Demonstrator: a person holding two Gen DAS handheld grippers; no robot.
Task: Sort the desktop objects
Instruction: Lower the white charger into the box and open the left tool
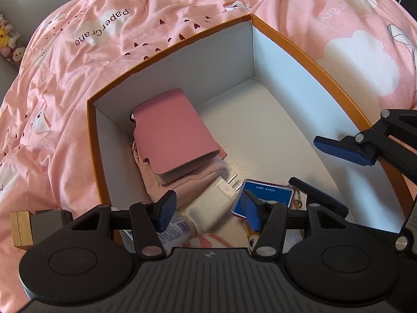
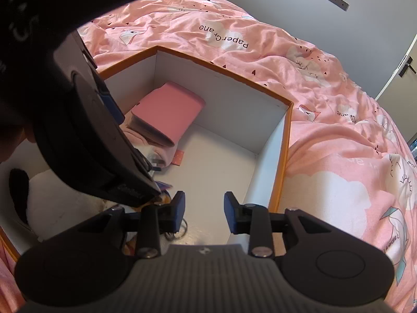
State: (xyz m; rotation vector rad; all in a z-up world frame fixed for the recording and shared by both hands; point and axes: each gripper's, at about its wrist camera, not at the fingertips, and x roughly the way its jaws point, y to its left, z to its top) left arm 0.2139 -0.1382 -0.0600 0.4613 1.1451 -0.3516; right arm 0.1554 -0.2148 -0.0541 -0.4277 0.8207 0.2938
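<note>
An orange-rimmed box [image 1: 166, 49] with white inner walls lies on a pink bed. Inside it a pink notebook [image 1: 172, 137] rests on a pink pouch [image 1: 182, 182], next to a white charger [image 1: 216, 203], a blue card [image 1: 268, 195] and a small labelled bottle [image 1: 178, 228]. My left gripper [image 1: 208, 210] is open and empty, low over the charger and card. My right gripper [image 2: 204, 212] is open and empty above the box floor; it also shows in the left wrist view [image 1: 341, 148]. The notebook [image 2: 166, 109] and box rim [image 2: 221, 67] show in the right wrist view.
The pink printed duvet [image 1: 104, 60] surrounds the box. A small gold and grey box [image 1: 39, 224] lies outside its left wall. Plush toys [image 1: 10, 44] sit far left. The left gripper's body [image 2: 86, 140] blocks the left of the right wrist view.
</note>
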